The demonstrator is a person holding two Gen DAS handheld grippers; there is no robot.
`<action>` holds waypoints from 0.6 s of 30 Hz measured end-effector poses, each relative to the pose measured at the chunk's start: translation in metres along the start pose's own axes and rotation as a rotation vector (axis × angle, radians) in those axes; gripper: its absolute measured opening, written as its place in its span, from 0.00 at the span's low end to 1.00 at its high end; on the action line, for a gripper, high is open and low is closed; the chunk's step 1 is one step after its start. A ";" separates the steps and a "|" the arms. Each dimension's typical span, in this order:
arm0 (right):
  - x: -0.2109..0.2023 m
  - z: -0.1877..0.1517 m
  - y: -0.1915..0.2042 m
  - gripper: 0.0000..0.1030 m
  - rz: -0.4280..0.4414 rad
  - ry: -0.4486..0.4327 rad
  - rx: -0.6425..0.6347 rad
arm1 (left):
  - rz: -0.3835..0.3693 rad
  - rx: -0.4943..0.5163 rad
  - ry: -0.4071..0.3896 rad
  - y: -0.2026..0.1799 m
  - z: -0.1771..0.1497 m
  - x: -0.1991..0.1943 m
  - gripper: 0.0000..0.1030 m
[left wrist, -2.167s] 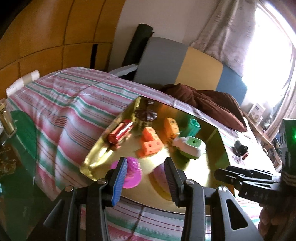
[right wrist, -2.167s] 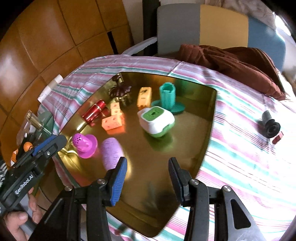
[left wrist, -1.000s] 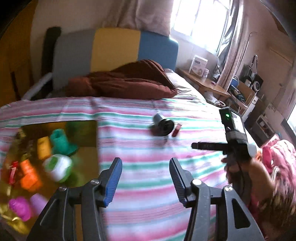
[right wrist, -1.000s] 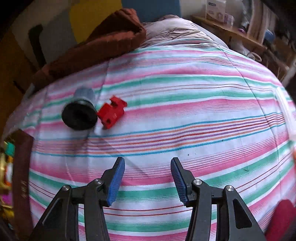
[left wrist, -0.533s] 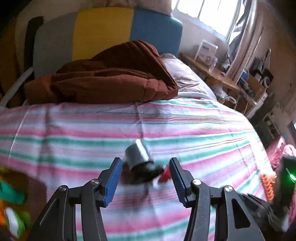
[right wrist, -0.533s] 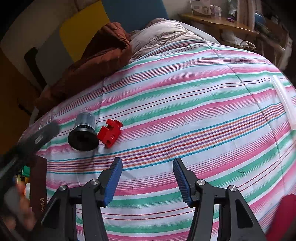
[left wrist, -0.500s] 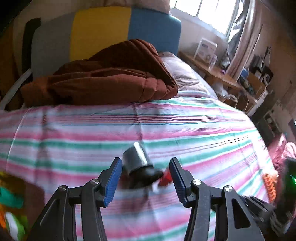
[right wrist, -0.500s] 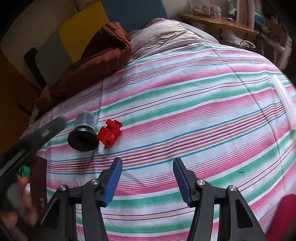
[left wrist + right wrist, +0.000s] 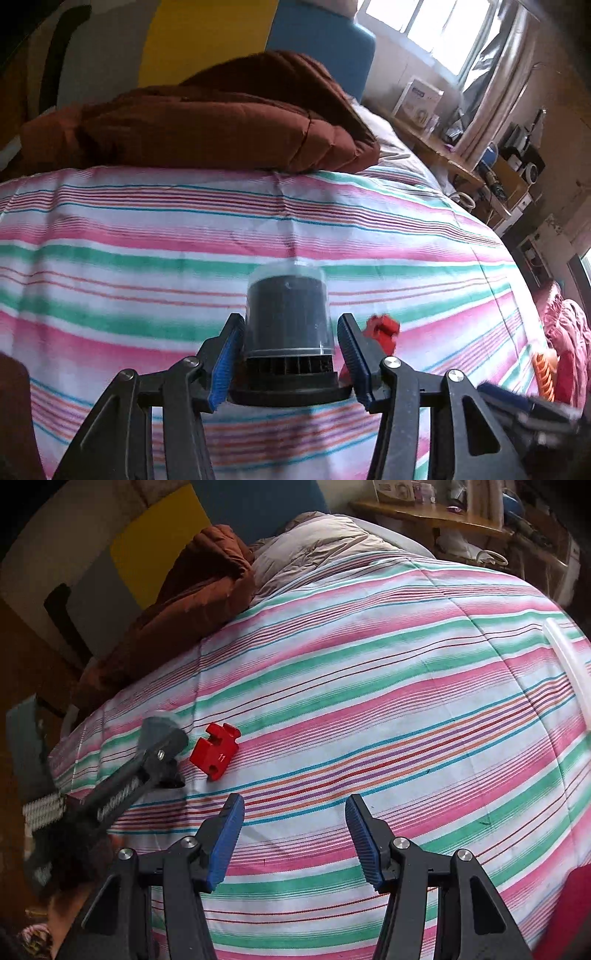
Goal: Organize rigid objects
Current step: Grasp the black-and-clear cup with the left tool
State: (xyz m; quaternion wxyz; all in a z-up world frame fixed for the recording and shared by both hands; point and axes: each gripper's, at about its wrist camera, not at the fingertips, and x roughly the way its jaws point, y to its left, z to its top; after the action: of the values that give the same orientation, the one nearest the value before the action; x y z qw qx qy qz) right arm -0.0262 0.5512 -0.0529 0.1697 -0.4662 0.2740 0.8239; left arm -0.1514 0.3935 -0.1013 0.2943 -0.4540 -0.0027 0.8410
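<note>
the left claw [image 9: 290,356] stands wide around the black cylinder [image 9: 288,325] on the striped bed [image 9: 147,236], just left of the red block [image 9: 382,326] — close squarely on its ribbed base, not the slick clear cap — while the right claw [image 9: 295,836] hangs half open, empty.

— Where did the left wrist camera look from?
— Low over the striped bedspread [image 9: 184,229], close behind a clear-capped black cylinder [image 9: 288,317], facing the brown quilt [image 9: 207,125] and window.
— And the right?
— Higher, angled down. Both shared the bedspread, cylinder [image 9: 157,725] and small red plastic block [image 9: 215,751].
</note>
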 end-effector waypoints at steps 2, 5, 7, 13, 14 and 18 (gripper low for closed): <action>0.002 0.000 0.001 0.56 -0.002 0.001 -0.003 | 0.002 0.013 -0.034 0.000 -0.012 -0.009 0.46; 0.003 -0.001 0.000 0.56 0.000 0.004 -0.003 | 0.030 0.050 -0.050 0.001 -0.032 -0.017 0.43; 0.003 -0.002 0.001 0.56 -0.001 0.002 -0.004 | 0.033 0.029 -0.056 0.005 -0.037 -0.023 0.42; 0.006 -0.003 0.002 0.56 -0.009 0.003 -0.012 | 0.020 -0.060 -0.084 0.025 -0.050 -0.042 0.42; 0.007 -0.004 0.003 0.56 -0.005 0.003 -0.015 | 0.021 -0.062 -0.090 0.026 -0.052 -0.045 0.42; 0.006 -0.005 0.009 0.56 0.010 -0.016 -0.044 | 0.055 -0.045 -0.099 0.028 -0.062 -0.054 0.42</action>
State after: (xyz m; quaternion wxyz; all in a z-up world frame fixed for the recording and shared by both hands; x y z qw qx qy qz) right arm -0.0307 0.5413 -0.0571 0.1573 -0.4619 0.2567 0.8343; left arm -0.0955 0.3275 -0.1037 0.2602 -0.4184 -0.0236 0.8699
